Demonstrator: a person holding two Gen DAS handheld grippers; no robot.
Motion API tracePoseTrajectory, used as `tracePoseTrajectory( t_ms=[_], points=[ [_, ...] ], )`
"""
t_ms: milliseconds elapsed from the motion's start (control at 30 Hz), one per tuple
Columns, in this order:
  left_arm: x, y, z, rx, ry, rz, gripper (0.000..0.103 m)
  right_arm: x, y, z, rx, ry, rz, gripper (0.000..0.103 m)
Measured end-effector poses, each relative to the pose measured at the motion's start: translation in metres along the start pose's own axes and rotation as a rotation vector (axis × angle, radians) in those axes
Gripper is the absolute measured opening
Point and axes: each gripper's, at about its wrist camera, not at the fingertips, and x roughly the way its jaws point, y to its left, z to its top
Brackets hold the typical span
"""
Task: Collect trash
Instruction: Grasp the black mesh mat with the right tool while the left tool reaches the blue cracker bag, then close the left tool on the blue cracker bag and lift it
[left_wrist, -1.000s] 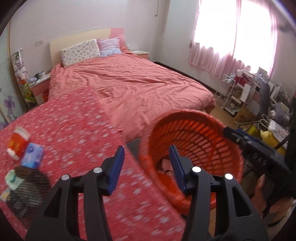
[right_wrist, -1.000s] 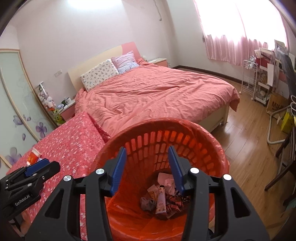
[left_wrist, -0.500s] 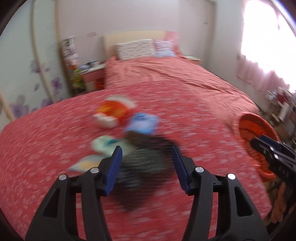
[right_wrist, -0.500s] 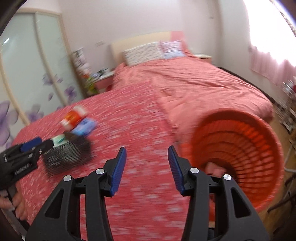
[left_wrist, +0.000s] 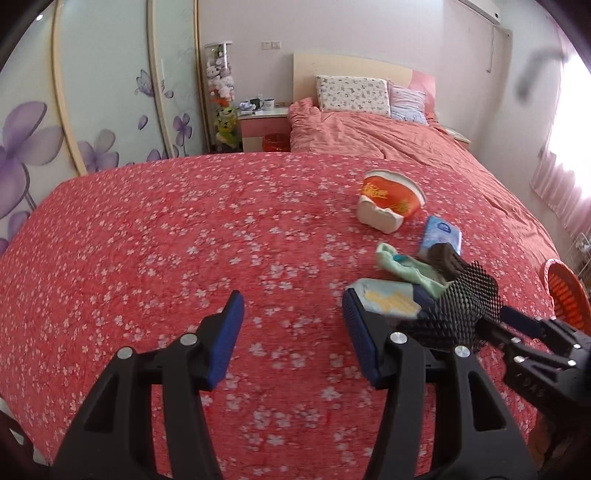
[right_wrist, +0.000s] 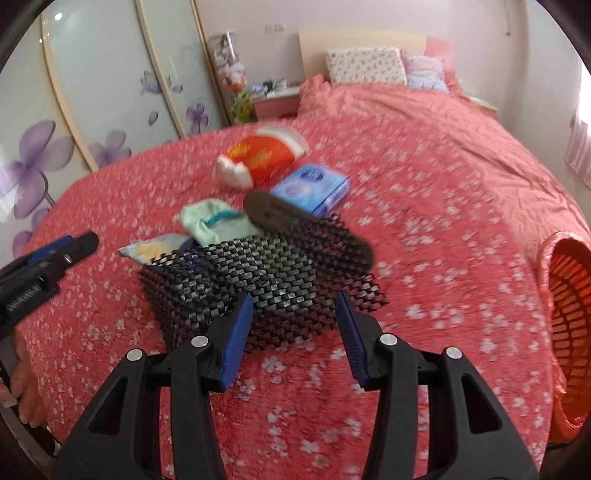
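Several pieces of trash lie in a heap on the flowered red bedspread (right_wrist: 424, 258): a black mesh sheet (right_wrist: 266, 273), a mint cloth (right_wrist: 214, 221), a blue packet (right_wrist: 314, 184), a yellow-printed wrapper (left_wrist: 388, 299) and an orange noodle cup (right_wrist: 262, 155), so most collecting looks undone. At the frame's right edge sits the orange basket (right_wrist: 569, 288), its contents hidden. The right gripper (right_wrist: 293, 328), jaws just narrowing yet empty, hangs near the mesh; the left gripper (left_wrist: 291, 328) is spread over bare cover, nothing blocking.

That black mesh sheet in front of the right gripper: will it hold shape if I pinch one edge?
Probably not: the black mesh sheet lies draped and folded over itself, so it looks floppy. Its open weave suggests it's light and might snag neighbouring trash.
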Motion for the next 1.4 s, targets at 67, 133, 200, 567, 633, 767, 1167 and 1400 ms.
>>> tracePoseTrajectory(
  t_ms=[67, 133, 200, 567, 633, 767, 1167, 1400],
  points=[
    [0.002, 0.001, 0.0, -0.007, 0.005, -0.006, 0.055, 0.004, -0.001, -0.003, 0.006, 0.024, 0.018, 0.026],
    [0.004, 0.0, 0.0, -0.012, 0.009, -0.014, 0.055, 0.001, -0.003, -0.006, 0.004, 0.018, 0.016, 0.016],
    [0.006, -0.003, 0.0, -0.017, 0.015, -0.03, 0.055, -0.004, -0.003, -0.007, 0.0, 0.015, 0.014, 0.012],
    [0.024, -0.04, -0.007, 0.031, 0.074, -0.129, 0.067, -0.027, -0.038, -0.018, 0.023, -0.02, -0.152, 0.007],
    [0.028, -0.047, -0.01, 0.039, 0.088, -0.148, 0.071, -0.027, -0.051, -0.016, 0.053, -0.017, -0.204, 0.007],
    [0.032, -0.062, -0.016, 0.061, 0.101, -0.172, 0.081, -0.023, -0.071, -0.016, 0.105, -0.007, -0.234, 0.007],
    [0.043, -0.066, -0.025, 0.105, 0.12, -0.03, 0.078, -0.024, -0.064, -0.019, 0.074, -0.005, -0.258, 0.007],
    [0.05, -0.012, -0.012, -0.017, 0.145, 0.067, 0.079, -0.021, -0.069, -0.013, 0.105, -0.003, -0.257, 0.007]
  ],
)
